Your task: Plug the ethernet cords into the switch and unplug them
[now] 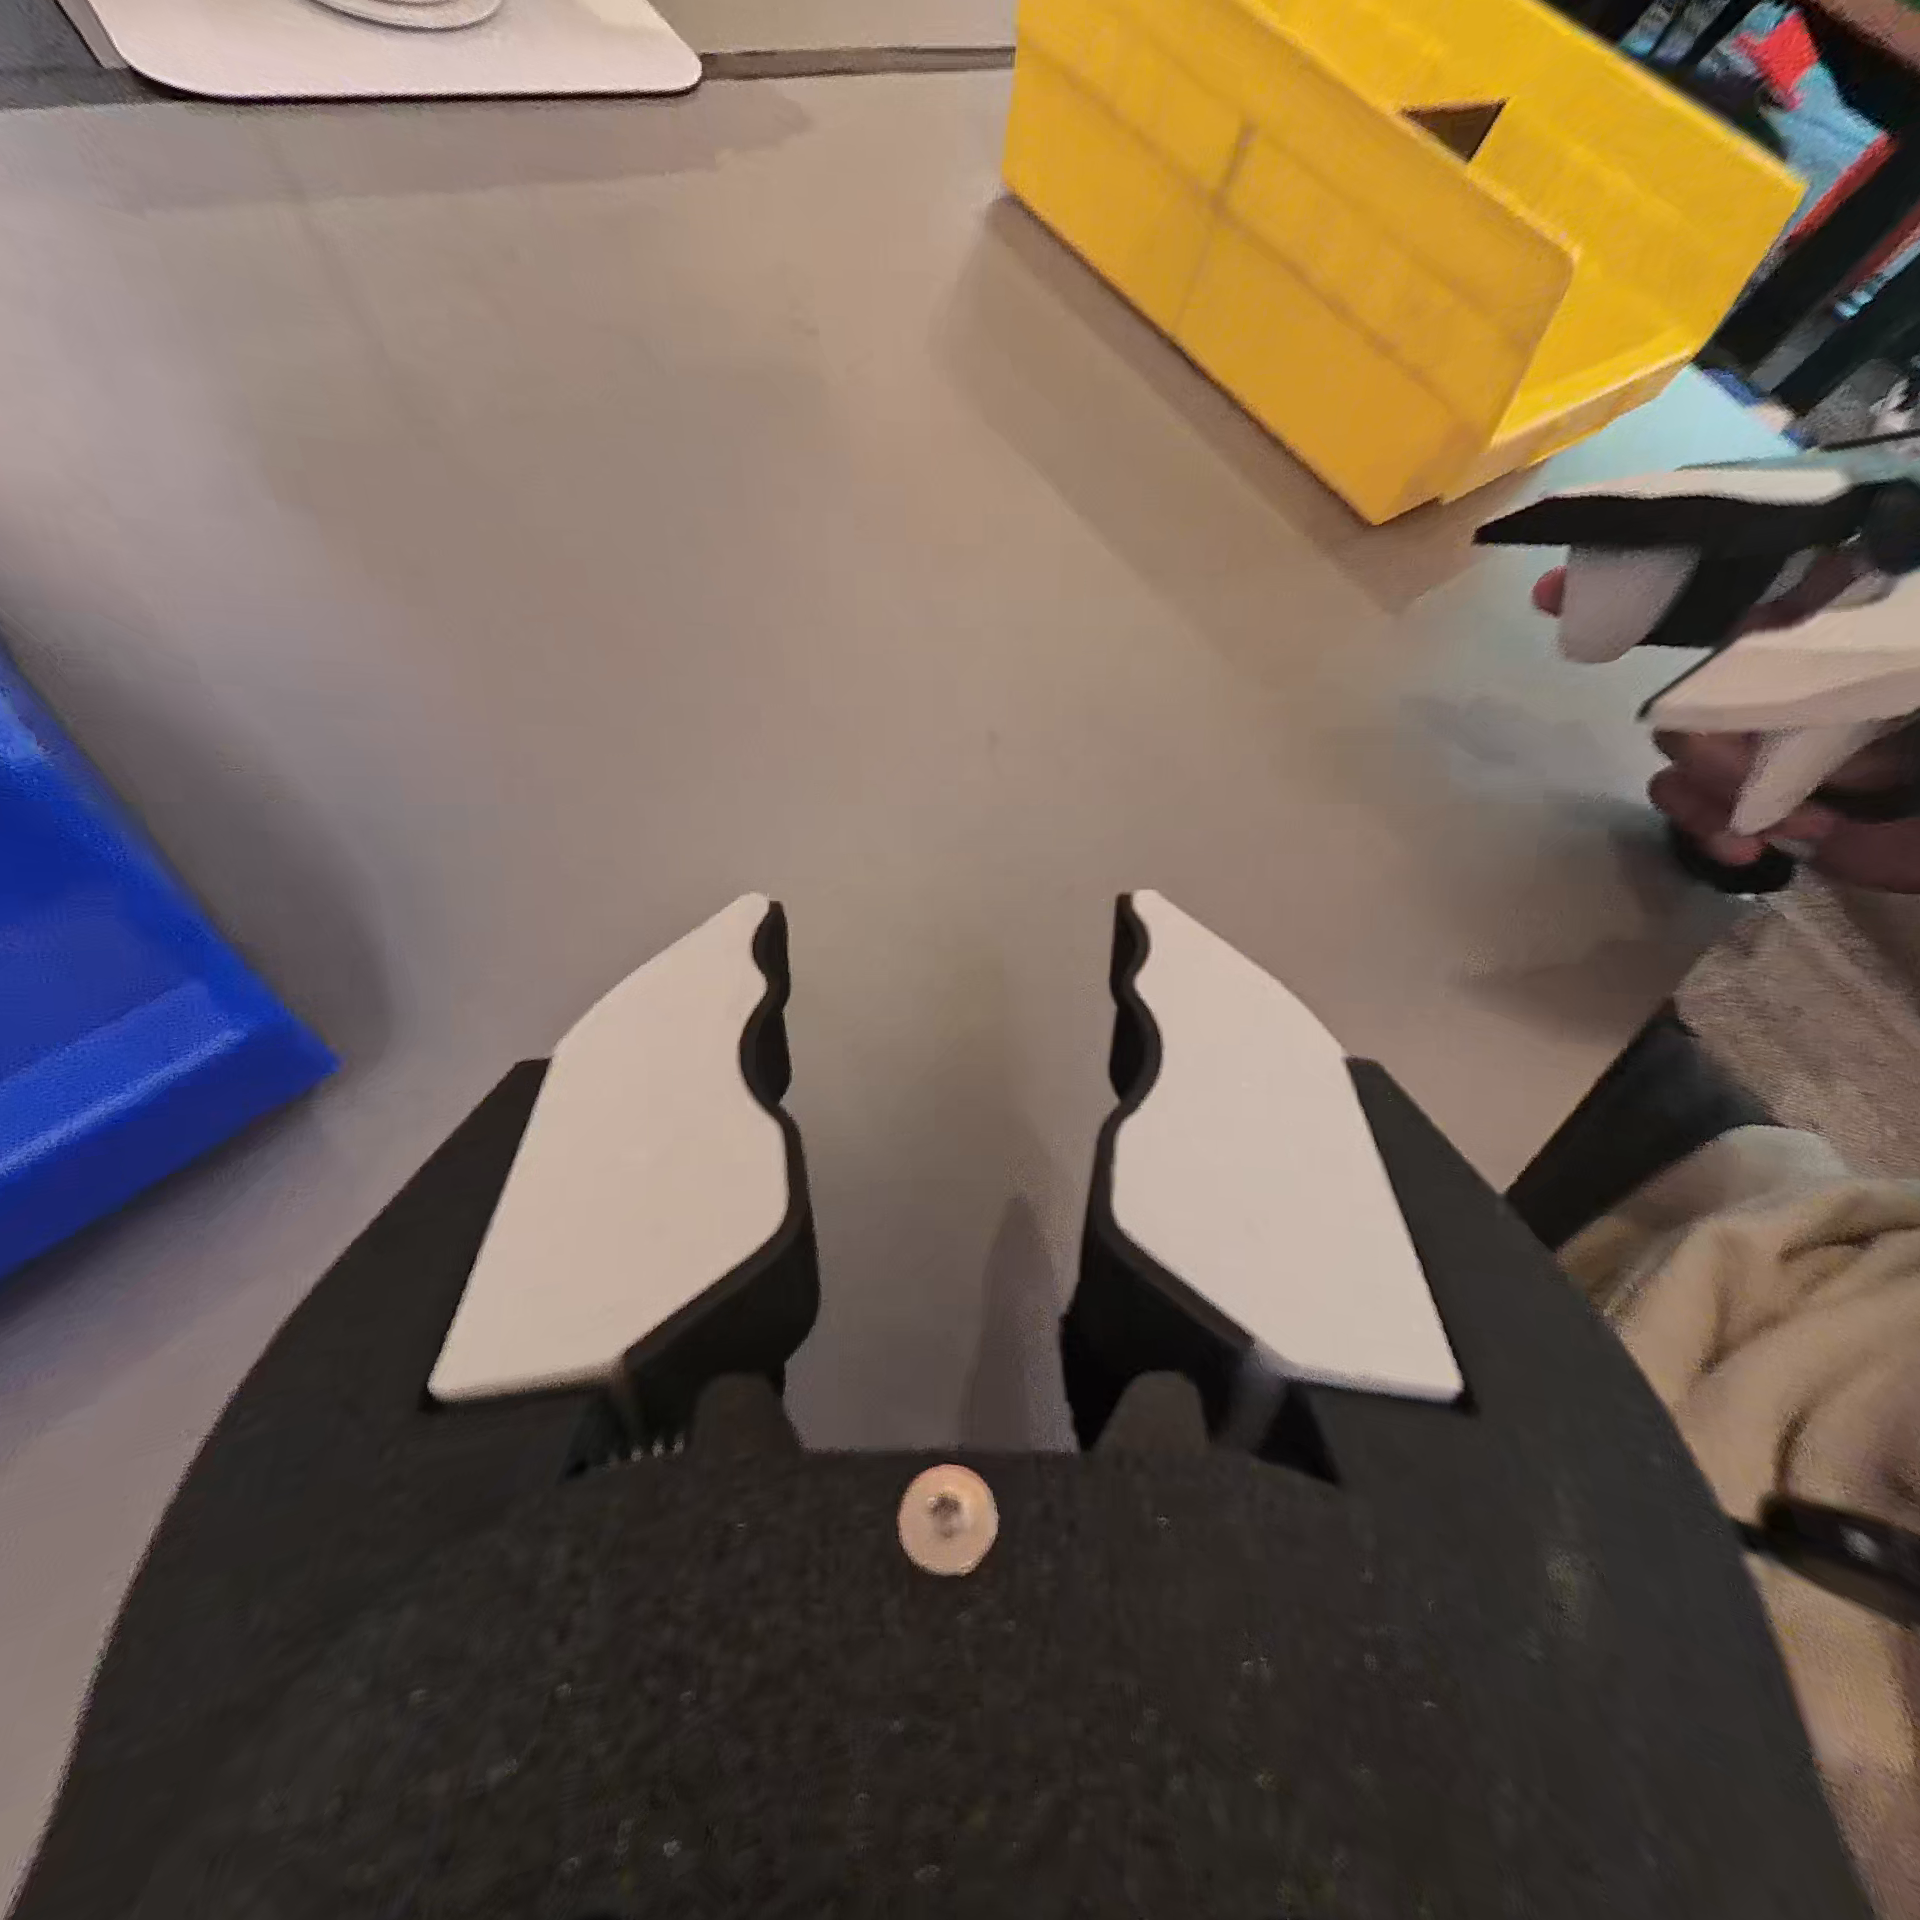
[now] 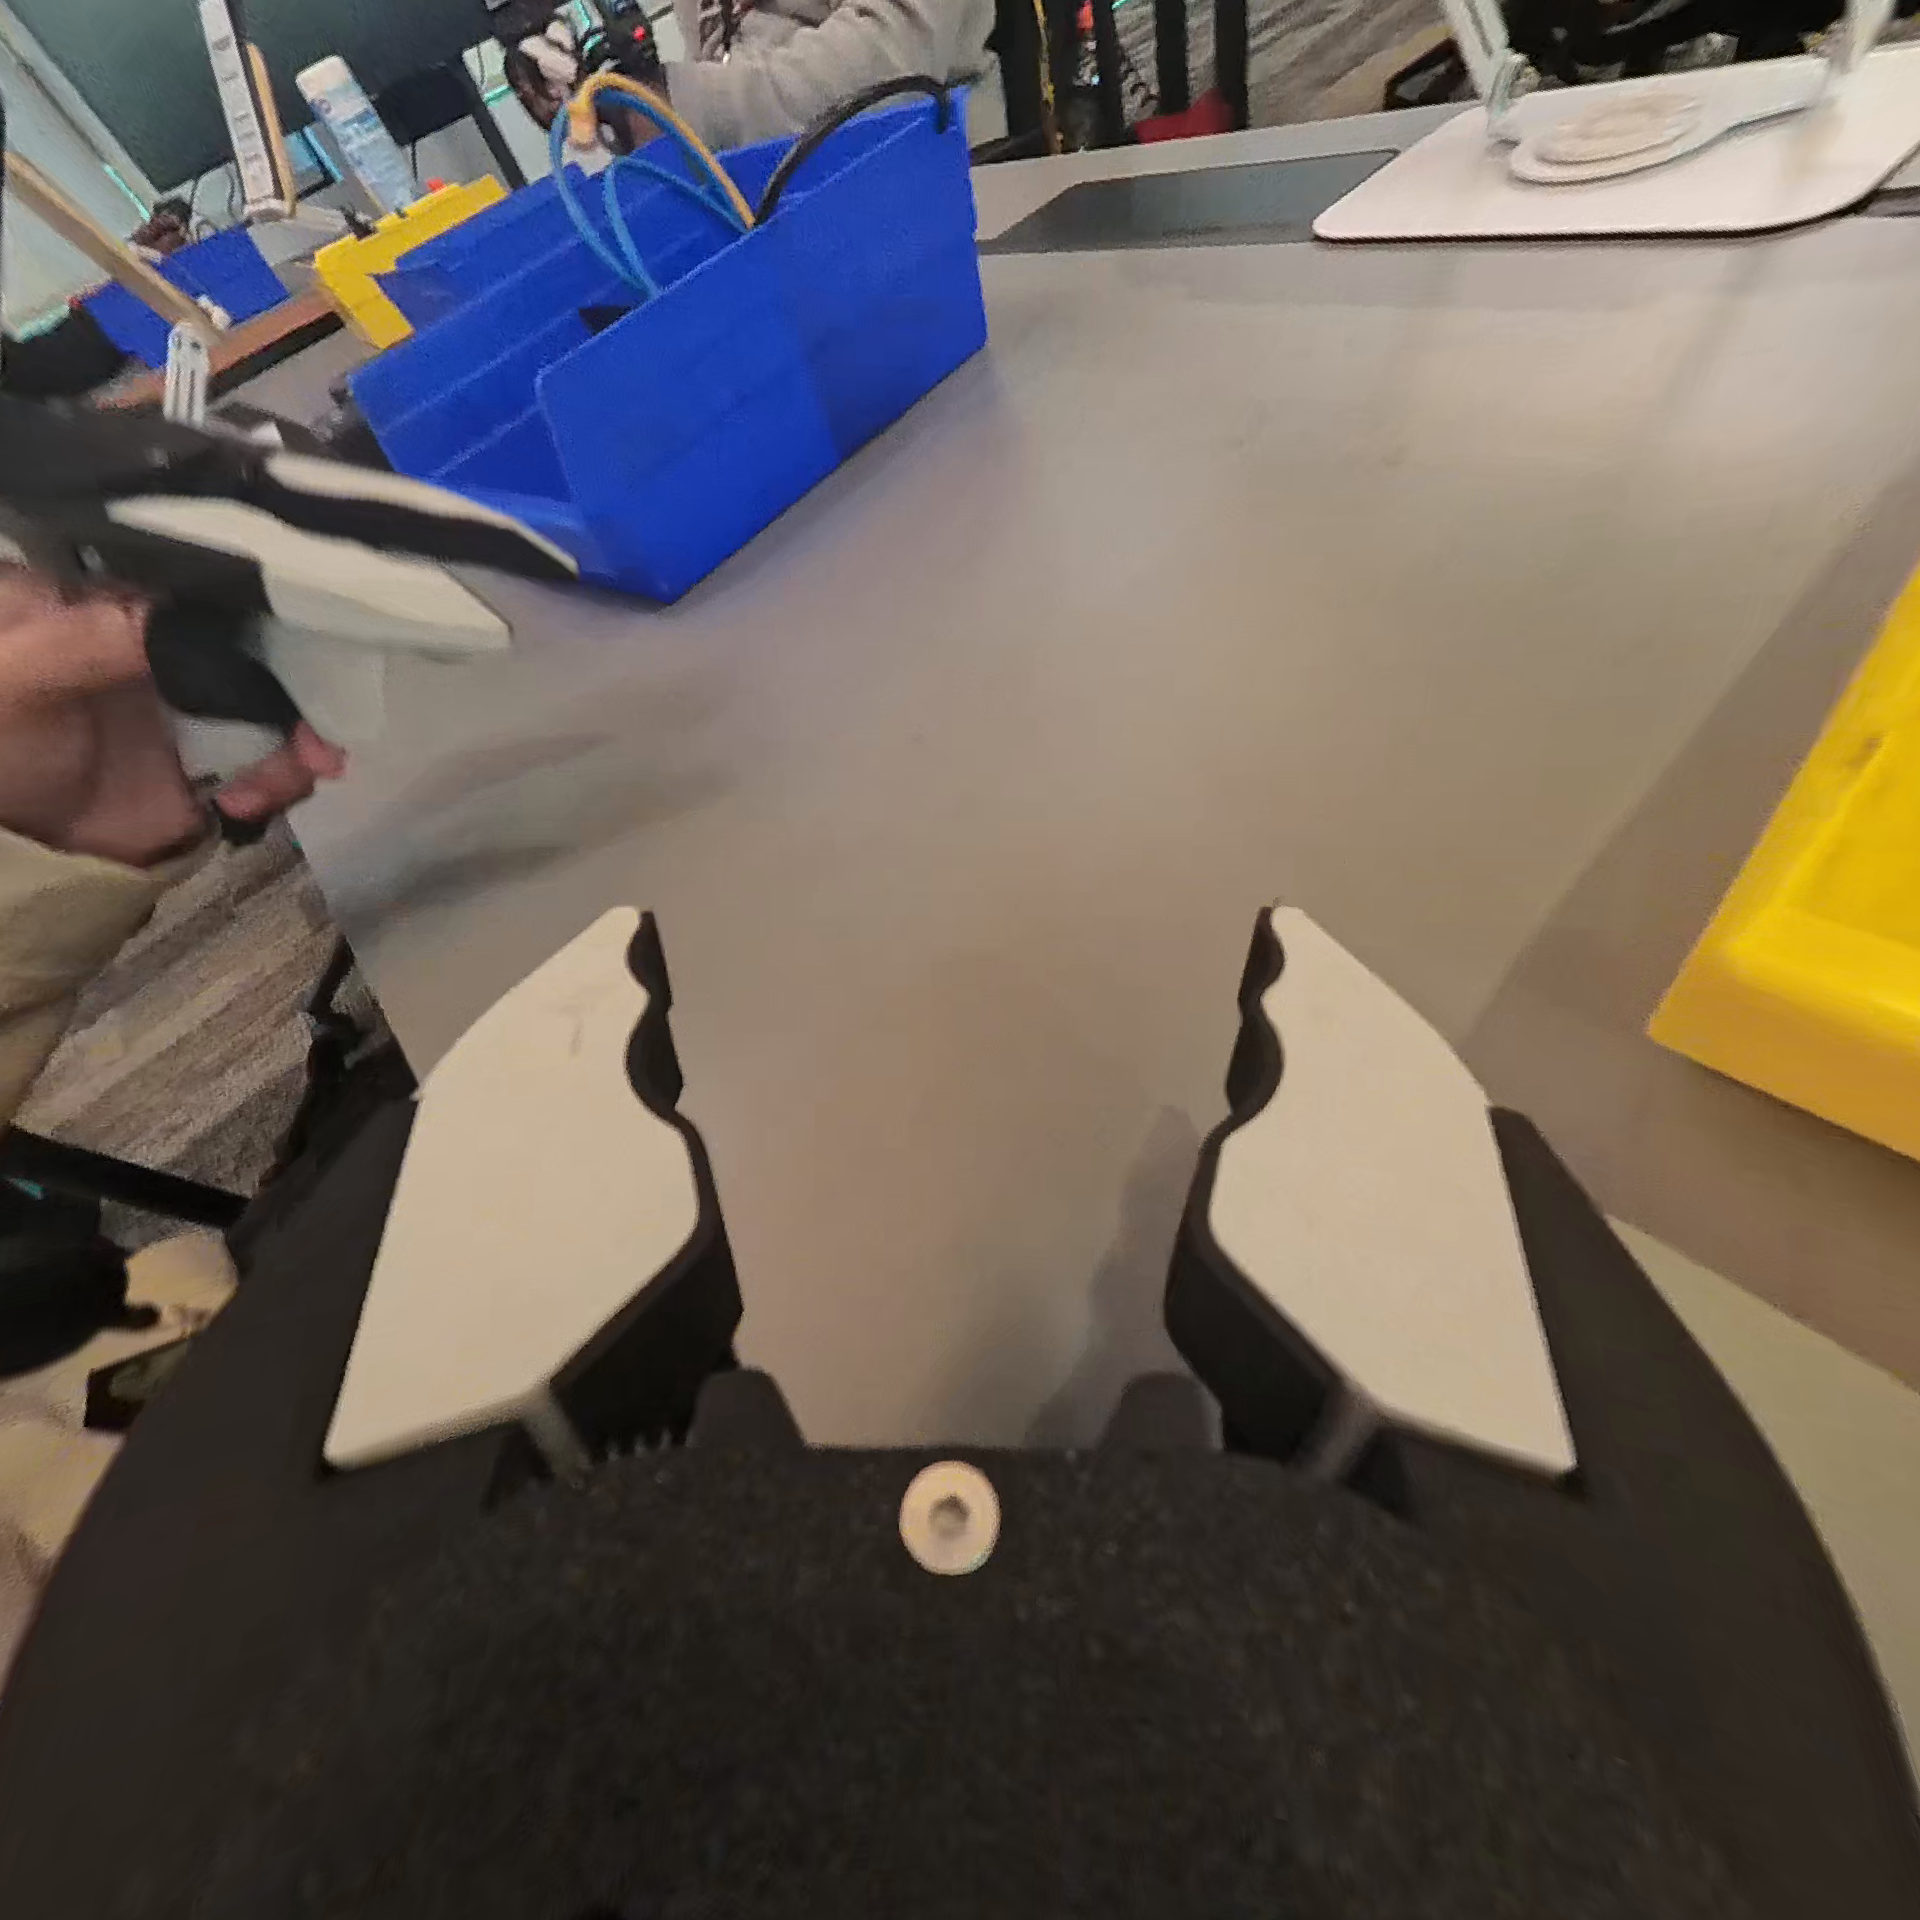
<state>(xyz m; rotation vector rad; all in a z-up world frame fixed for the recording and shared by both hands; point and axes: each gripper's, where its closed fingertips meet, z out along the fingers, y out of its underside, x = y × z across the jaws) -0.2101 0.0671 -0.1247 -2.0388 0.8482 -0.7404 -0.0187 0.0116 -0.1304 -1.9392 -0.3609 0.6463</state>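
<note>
1. The left tool [image 1: 951, 914] hangs over bare grey tabletop [image 1: 727, 520], its fingers spread and nothing between them.
2. The right tool [image 2: 956, 920] also hangs over the tabletop, spread wider and gripping nothing.
3. The blue bin [image 2: 727, 395] stands on the tabletop ahead and left of the right tool. Blue and yellow ethernet cords [image 2: 634, 166] loop up out of the bin, and a black cable [image 2: 852, 114] hangs over its rim.
4. The switch cannot be made out in either view.
5. A yellow bin [image 1: 1351, 260] sits across the tabletop from the blue bin, ahead and right of the left tool.
6. A white mat [image 2: 1610, 177] lies at the far edge, beyond the blue bin.
</note>
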